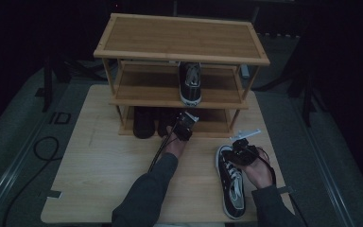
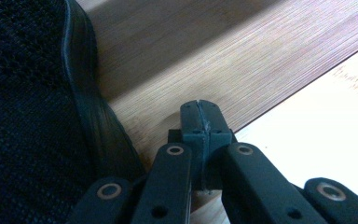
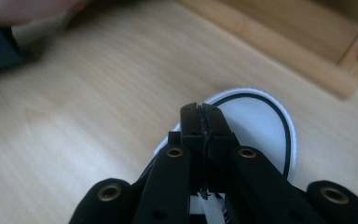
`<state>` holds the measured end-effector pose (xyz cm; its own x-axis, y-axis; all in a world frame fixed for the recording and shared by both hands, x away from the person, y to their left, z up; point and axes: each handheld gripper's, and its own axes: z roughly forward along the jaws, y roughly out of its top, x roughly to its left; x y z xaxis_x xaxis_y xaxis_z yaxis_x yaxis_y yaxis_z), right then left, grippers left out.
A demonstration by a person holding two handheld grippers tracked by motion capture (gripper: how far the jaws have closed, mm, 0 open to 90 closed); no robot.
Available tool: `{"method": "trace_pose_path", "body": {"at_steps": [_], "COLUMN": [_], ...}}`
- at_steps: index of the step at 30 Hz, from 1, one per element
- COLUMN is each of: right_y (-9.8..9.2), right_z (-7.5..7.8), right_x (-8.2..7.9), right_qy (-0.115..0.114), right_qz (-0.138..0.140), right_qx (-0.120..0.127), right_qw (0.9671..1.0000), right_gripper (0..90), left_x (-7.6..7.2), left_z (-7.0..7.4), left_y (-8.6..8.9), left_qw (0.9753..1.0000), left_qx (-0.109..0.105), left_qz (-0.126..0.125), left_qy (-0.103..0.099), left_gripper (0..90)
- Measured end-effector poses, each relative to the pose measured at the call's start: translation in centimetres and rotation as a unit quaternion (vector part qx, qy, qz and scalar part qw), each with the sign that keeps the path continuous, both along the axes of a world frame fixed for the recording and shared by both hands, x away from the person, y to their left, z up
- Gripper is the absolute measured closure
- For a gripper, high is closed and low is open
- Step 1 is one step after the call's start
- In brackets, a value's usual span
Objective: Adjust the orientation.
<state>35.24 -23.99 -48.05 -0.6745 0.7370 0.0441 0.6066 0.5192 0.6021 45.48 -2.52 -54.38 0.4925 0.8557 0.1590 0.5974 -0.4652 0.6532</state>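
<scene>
Right tongs (image 3: 200, 108) pressed together over sneaker (image 3: 261, 126) (heel cut off); left tongs (image 2: 200, 105) likewise, beside dark shoe (image 2: 28, 102).

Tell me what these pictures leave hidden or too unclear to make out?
- Dark shoes on the rack's bottom shelf: high view, too dim and tucked under the shelf above to count.
- Black shoe: left gripper view, cut off by the frame's left edge.
- Sneaker under the right gripper: its laces and body sit behind the shut jaws; whether they pinch a lace is unclear.
- Left gripper: small and dim in high view.
</scene>
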Motion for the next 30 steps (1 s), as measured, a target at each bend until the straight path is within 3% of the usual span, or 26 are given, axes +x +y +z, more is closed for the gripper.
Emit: {"method": "trace_pose_path", "body": {"at_steps": [11, 15, 19, 23, 26, 30], "right_y": [1.5, 2.1, 2.5, 2.7, 2.2, 1.3], "right_z": [0.9, 0.7, 0.2, 0.1, 0.9, 1.7], "right_x": [4.0, 4.7, 5.0, 4.6, 3.7, 2.2], "right_qy": [-0.015, -0.014, -0.009, -0.013, -0.023, -0.033], "right_qz": [0.007, 0.016, 0.022, 0.017, 0.008, 0.002], "right_qx": [0.003, -0.002, -0.006, -0.014, -0.001, 0.008], "right_qw": [0.9998, 0.9998, 0.9997, 0.9997, 0.9997, 0.9994], "right_gripper": [89.5, 89.5, 89.3, 83.3, 75.3, 74.3], "left_x": [0.0, -0.1, -0.1, -0.1, -0.1, -0.1], "left_z": [0.0, -0.1, -0.1, -0.1, -0.1, -0.1], "left_y": [0.0, 0.0, 0.0, 0.0, 0.0, 0.0], "left_qw": [1.0, 1.0, 1.0, 1.0, 1.0, 1.0], "left_qx": [-0.003, -0.004, -0.004, -0.005, -0.004, -0.004], "left_qz": [0.001, 0.002, 0.002, 0.002, 0.003, 0.003], "left_qy": [0.0, -0.001, -0.001, -0.002, -0.002, -0.002], "left_gripper": [90.0, 90.0, 90.0, 90.0, 90.0, 90.0]}}
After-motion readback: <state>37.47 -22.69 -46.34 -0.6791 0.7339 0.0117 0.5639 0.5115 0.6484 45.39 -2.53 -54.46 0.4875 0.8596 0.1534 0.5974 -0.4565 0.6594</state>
